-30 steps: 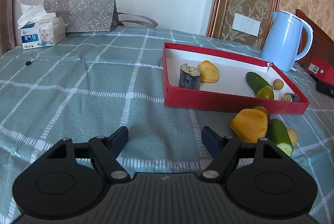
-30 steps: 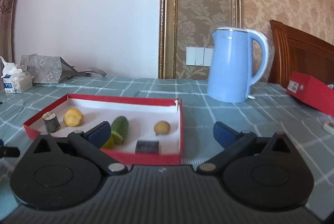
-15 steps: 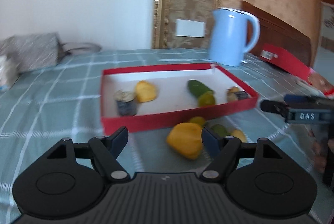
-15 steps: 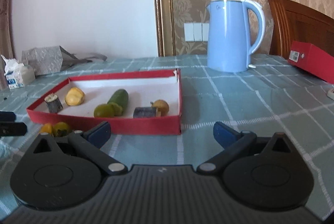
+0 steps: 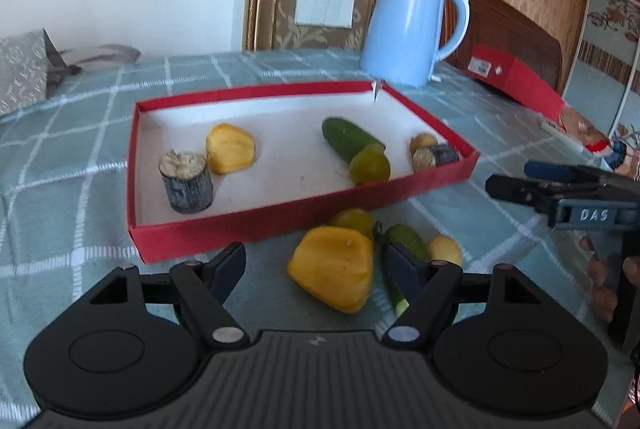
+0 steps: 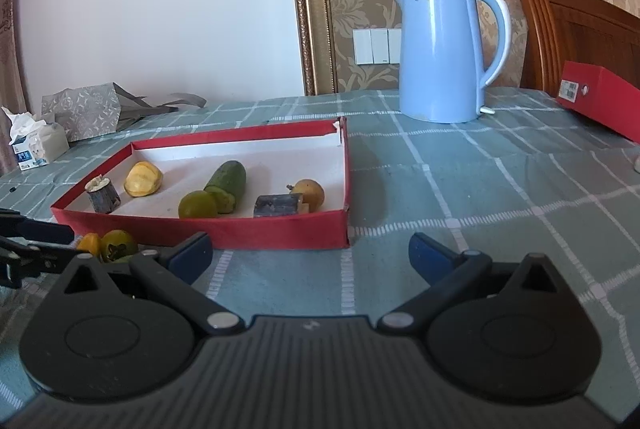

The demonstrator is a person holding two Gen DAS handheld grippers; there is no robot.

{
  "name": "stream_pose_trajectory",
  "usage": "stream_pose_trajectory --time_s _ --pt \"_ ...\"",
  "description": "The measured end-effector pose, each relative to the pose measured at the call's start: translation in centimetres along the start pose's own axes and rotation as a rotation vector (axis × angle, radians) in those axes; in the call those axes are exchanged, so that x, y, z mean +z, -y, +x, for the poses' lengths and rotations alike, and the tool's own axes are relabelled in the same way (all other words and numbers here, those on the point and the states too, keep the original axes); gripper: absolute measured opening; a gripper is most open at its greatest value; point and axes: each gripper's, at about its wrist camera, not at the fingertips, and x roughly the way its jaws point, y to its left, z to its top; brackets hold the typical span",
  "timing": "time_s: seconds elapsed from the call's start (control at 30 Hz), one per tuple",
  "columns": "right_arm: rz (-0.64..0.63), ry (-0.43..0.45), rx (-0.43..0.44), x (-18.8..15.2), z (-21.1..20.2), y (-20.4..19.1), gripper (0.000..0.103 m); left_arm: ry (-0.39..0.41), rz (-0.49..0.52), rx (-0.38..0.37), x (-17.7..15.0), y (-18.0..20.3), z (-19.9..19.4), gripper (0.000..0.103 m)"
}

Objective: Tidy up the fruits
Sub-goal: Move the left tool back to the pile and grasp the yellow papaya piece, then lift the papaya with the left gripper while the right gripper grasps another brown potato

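left gripper point(image 5: 316, 261): black body, dark blue pads, silver screws
right gripper point(image 6: 310, 249): black, blue pads, "DAS" marking
hand point(image 5: 606, 283): bare skin, apparently

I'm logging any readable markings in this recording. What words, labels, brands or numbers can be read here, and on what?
"DAS": raised letters on the side of the right gripper, seen from the left wrist view.
Blue kettle: a faint mark near its rim, too small to read.
Red box: a white sticker, print too small to read.
Tissue box: blue print, too blurred to read.
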Motion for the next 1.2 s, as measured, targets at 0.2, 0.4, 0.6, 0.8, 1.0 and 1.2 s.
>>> stream_pose_trajectory --time_s 0.2,0.4,0.6,0.8,1.0,1.2 --pt "0.0 -0.012 0.006 0.0 0.1 0.0 0.103 -0.029 0.029 0.025 -0.1 0.0 1.3 0.077" --pt "-0.026 -0.049 0.007 0.0 0.7 -0.4 0.103 -0.022 0.059 0.023 -0.1 0.5 1.5 0.064" --pt "-0.036 -0.078 0.009 0.0 1.2 -0.6 0.103 -0.01 0.085 0.028 -0.3 1.7 1.4 0.047" --pt "-0.02 -0.087 0.016 0.0 1.3 -0.3 0.103 0.019 0.029 0.054 -0.4 1.4 0.7 0.046" --pt "-0.109 -0.072 0.105 -0.2 0.9 -1.8 0.102 0.07 -0.049 0.101 -1.5 0.1 -1.5 0.046" --pt "-0.228 -0.095 0.169 -0.7 0.6 -4.4 0.093 0.06 -0.113 0.125 -2.6 -1.4 -2.3 0.046"
